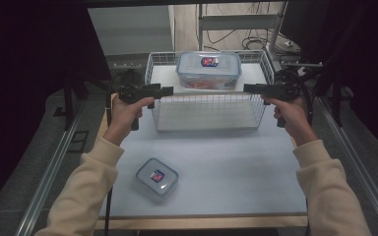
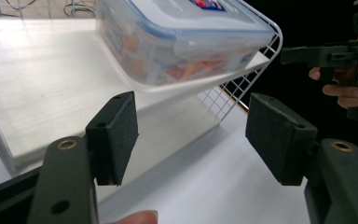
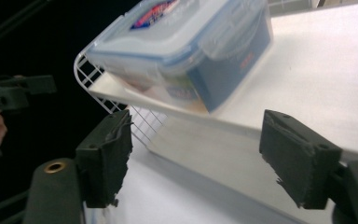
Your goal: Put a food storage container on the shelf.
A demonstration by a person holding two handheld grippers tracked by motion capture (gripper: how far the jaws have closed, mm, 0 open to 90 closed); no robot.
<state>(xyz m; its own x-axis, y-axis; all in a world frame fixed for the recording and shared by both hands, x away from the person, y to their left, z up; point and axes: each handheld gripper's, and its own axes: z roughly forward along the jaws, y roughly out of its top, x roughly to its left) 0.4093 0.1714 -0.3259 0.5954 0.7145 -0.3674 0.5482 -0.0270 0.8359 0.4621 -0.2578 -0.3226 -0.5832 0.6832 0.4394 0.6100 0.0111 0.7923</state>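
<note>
1. I am holding my left gripper [image 1: 166, 90] at the left end of the white wire basket [image 1: 207, 105], its tip pointing inward over the left rim.
2. My left jaws are standing wide apart with nothing between the pads [image 2: 117, 135]; through the gap I am looking at the basket's white shelf and the table top [image 1: 226, 167] beyond it.
3. I am holding my right gripper [image 1: 248, 88] at the basket's right end, pointing inward toward the left one, with the basket lying between the two.
4. My right jaws are also gaping, pads [image 3: 109, 154] bare and pressing on nothing.
5. The large lidded container [image 1: 209, 70], clear with a blue-edged lid and a red and blue label, is sitting on the raised shelf at the back of the basket, between my two grippers and a little beyond them; neither is touching it.
6. Colourful contents are showing through its clear wall in the left gripper view [image 2: 182, 42].
7. A small lidded container [image 1: 157, 177] is resting on the near left part of the table, well apart from the basket and both grippers.
</note>
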